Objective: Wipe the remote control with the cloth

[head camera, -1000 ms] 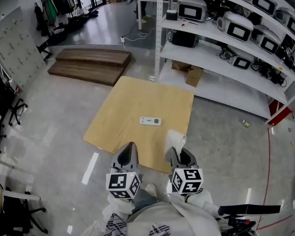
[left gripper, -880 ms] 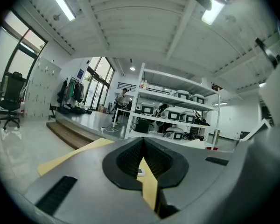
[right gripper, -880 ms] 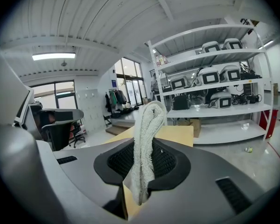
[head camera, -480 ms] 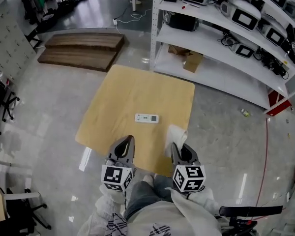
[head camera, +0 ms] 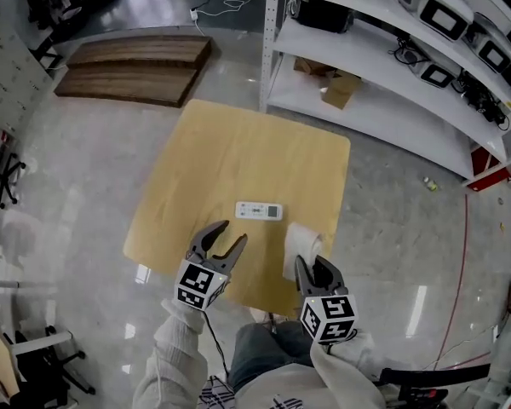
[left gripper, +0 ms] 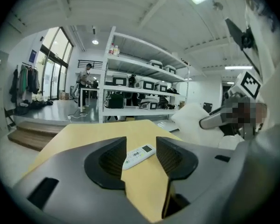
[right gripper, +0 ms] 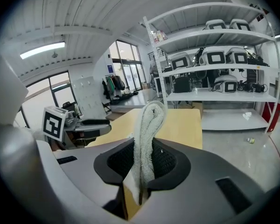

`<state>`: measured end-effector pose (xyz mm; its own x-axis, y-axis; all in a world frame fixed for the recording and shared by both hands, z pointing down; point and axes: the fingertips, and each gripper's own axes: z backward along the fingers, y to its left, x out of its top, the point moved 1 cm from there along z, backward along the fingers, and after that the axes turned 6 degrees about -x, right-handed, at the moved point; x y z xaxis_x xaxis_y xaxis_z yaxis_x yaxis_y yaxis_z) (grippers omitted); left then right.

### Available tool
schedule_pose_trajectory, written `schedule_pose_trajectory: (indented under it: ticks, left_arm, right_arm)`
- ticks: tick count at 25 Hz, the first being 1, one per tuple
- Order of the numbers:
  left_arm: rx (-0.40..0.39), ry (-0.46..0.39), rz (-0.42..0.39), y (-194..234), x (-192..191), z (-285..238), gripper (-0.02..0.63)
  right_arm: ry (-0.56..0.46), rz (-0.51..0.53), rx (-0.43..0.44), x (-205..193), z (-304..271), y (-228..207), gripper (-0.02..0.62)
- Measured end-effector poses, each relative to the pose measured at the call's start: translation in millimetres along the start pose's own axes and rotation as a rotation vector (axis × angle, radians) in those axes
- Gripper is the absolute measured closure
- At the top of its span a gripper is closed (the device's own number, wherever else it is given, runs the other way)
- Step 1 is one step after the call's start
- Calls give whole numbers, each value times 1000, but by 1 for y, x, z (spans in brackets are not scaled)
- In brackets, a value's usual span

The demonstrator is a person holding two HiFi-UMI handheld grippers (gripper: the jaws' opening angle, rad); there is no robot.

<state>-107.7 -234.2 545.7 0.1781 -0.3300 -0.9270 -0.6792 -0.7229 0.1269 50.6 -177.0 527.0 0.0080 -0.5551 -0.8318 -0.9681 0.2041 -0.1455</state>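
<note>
A white remote control point(head camera: 259, 210) lies flat near the middle of a low wooden table point(head camera: 221, 156). My left gripper point(head camera: 228, 240) hovers over the table's near edge, short of the remote; its jaws are opening with nothing between them. The remote point(left gripper: 139, 156) shows through that gap in the left gripper view. My right gripper point(head camera: 312, 265) is shut on a folded white cloth point(head camera: 300, 247), which stands up from the jaws. The cloth point(right gripper: 147, 143) is pinched between the pads in the right gripper view.
A white metal shelving unit point(head camera: 392, 75) loaded with devices stands past the table's far right corner. Wooden platforms point(head camera: 132, 68) lie on the floor at far left. A cardboard box point(head camera: 339, 88) sits under the shelf. A person point(left gripper: 85, 85) stands in the background.
The left gripper's jaws have spread from shut to open and it has moved forward over the table's near edge. The right gripper keeps its hold on the cloth. The head view has shifted.
</note>
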Motion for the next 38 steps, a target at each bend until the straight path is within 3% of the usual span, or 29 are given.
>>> schedule_pose_trajectory:
  ticks: [5, 18, 27, 30, 38]
  left_arm:
    - [-124, 151, -134, 22, -27, -34, 364]
    - [-340, 421, -340, 47, -71, -86, 301]
    - [-403, 466, -330, 46, -78, -101, 306]
    - [-418, 485, -360, 39, -80, -100, 364]
    - [-439, 475, -362, 38, -81, -99, 368]
  right_arm:
    - [17, -17, -7, -2, -15, -2, 506]
    - [63, -73, -27, -12, -41, -11, 506]
    - [84, -91, -18, -17, -52, -12, 506]
    - [84, -96, -10, -13, -55, -10, 506]
    - [147, -85, 82, -6, -82, 7, 506]
